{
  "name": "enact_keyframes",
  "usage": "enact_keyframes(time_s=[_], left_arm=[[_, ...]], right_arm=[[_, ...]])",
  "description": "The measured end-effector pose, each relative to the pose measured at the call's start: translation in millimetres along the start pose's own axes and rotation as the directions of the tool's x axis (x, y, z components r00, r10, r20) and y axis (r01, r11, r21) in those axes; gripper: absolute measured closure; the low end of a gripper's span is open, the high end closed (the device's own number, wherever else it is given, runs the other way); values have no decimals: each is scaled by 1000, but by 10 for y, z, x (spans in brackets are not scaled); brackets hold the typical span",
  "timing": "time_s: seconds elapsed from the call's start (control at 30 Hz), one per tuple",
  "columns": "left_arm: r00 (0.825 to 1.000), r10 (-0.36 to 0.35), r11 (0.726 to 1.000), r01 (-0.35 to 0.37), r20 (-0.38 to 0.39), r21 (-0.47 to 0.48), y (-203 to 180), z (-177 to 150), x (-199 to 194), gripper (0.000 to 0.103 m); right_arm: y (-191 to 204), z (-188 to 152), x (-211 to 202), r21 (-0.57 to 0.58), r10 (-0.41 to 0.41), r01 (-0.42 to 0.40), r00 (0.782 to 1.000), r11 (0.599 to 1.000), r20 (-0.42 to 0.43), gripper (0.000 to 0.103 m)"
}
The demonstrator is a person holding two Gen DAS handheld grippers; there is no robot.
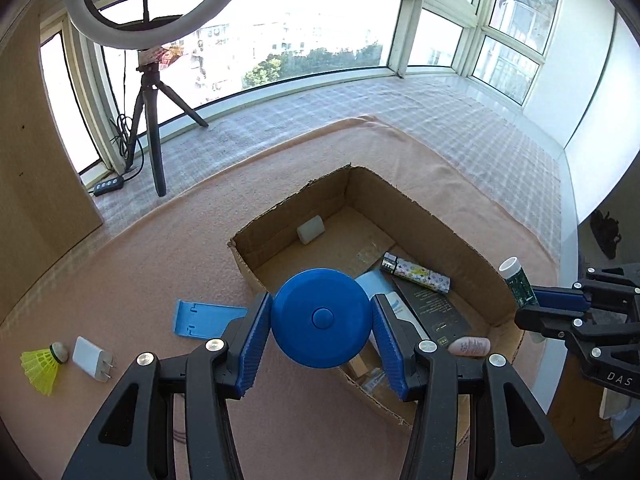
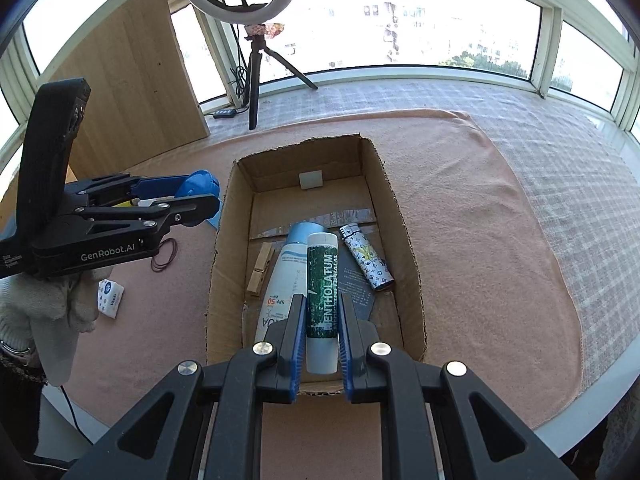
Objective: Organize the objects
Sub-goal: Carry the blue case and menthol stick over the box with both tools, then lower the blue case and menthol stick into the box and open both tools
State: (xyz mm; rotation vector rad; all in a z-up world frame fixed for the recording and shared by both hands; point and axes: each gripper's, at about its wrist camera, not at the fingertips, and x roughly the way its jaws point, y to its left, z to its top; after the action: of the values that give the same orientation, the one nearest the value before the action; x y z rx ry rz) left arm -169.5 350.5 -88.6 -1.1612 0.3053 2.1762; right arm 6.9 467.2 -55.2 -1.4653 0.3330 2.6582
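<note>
The left gripper (image 1: 322, 320) pinches a round blue case (image 1: 322, 318) across its widest part, one ribbed pad on each side of the rim, and carries it above the near-left edge of the cardboard box (image 1: 460, 240) that sits on the pink cloth covering the worktop (image 1: 160, 248). The case looks like rigid moulded plastic with a smooth, curved edge, so it is probably light but apt to slip or spin between the pads; a hold straight across the diameter, as here, seems the safest one. Being a disc, it has no long axis in the plane of the grip: its flat face, with a small central button, is turned toward the camera.

The right gripper (image 2: 322, 336) is pressed tight on a slim green-and-white lip balm tube (image 2: 321, 280), gripping the lower half of the barrel from both sides. The tube hangs over the near end of the box, above a sunscreen tube (image 2: 286, 264), a patterned lighter (image 2: 366, 260) and a wooden clothespin (image 2: 259, 268) lying on the box floor. It appears stiff, very light and slick, so it could pivot if held only near one end. Its long axis runs along the fingers, with the white cap end pointing away from the gripper, toward the far wall of the box, where a small white block (image 2: 311, 179) lies.

A shuttlecock (image 1: 40, 362), a white charger plug (image 1: 93, 358) and a blue phone stand (image 1: 204, 316) lie outside the box.
</note>
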Motion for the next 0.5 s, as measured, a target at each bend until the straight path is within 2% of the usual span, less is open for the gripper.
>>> enact_keyframes(time_s=[0.27,0.3,0.33,0.37,0.4,0.5], left_arm=[[1000,20,1000,-20,3,-9,-85,195,167,49],[1000,22,1000,-21,6,-7,-92,216,169,44],[1000,29,1000,-29,11,-8,-99,237,165,34],[999,38,999,-38,20,-9,-109,246,146,29],[999,41,999,-41,31,-8,-111,262,130,25],[998,47,999,-47,40,-7,-117,293,107,25]], right_arm=[[-71,34,-4,6,21,-21,1000,1000,14,87],[-72,41,-17,2,25,-26,999,1000,20,76],[-69,47,-29,-2,23,-22,1000,1000,20,64],[-66,50,-44,-1,10,-10,1000,1000,29,39],[-64,48,-84,2,-9,9,998,1000,59,29],[-48,70,-131,-7,-32,33,996,999,86,29]])
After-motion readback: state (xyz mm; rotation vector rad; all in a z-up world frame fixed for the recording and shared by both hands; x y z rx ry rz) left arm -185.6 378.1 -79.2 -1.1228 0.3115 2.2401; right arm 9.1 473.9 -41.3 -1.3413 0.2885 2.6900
